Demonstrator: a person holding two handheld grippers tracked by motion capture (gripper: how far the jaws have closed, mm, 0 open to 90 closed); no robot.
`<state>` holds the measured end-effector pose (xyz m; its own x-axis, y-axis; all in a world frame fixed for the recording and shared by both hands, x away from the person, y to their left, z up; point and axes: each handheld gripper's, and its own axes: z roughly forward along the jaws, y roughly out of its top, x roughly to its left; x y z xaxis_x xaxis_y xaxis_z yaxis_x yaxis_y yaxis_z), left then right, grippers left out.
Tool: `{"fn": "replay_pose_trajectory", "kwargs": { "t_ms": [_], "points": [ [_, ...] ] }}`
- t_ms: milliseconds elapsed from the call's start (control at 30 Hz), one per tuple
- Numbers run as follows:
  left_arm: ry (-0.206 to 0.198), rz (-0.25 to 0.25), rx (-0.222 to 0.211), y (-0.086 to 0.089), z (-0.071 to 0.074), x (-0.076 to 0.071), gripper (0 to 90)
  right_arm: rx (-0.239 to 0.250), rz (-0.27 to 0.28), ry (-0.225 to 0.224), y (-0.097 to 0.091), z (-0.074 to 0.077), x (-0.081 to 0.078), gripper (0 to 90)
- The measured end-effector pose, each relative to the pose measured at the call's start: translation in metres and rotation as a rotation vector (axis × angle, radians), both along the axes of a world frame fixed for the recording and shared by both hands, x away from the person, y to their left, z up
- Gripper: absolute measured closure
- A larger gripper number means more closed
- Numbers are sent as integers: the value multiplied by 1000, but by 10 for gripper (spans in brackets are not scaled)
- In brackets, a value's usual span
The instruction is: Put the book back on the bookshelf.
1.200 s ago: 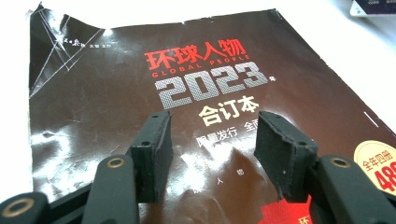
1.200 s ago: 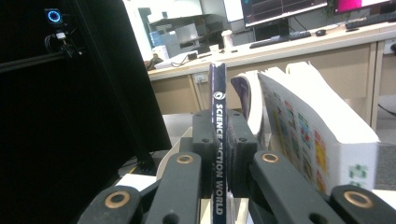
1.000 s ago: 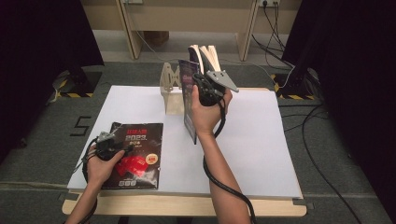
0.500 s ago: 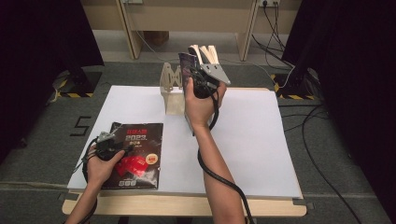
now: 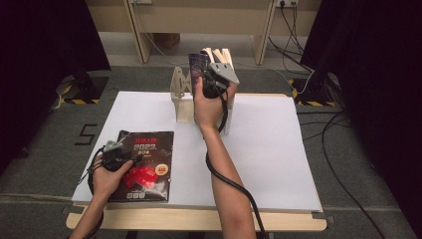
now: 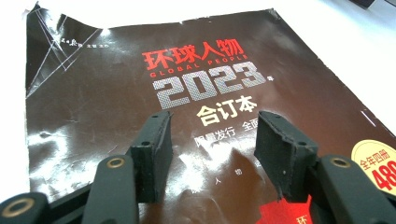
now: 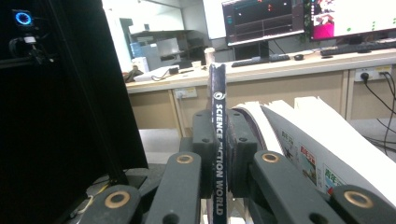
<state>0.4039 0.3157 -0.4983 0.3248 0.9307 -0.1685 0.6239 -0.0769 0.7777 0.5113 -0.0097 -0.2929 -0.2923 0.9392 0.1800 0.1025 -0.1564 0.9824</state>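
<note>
Right tool clamps upright magazine spine, leaning magazines just beside

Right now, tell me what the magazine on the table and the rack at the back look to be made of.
Magazine: glossy coated paper, judging by its bright glare, white crease lines and a dog-eared, torn corner. Rack: seemingly unpainted light wood or plywood, pale tan and matte; too small to be sure. The thin magazine pinched in the right gripper looks like paper too, with a printed spine.

My left hand-held gripper has black jaws with brass screws; my right hand-held gripper trails a black cable.
</note>
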Motion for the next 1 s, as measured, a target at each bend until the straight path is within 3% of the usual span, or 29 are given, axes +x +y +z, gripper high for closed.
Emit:
{"fn": "replay_pose_trajectory", "kwargs": {
  "t_ms": [600,867,1000],
  "points": [
    [-6,1,-1,0,-1,0,455,-15,-40,6,9,-2,24,850],
    [-2,1,-4,0,0,0,454,-60,-77,18,13,-9,30,849],
    [-5,1,-4,0,-1,0,454,-87,-80,-1,15,-11,26,849]
  ]
}}
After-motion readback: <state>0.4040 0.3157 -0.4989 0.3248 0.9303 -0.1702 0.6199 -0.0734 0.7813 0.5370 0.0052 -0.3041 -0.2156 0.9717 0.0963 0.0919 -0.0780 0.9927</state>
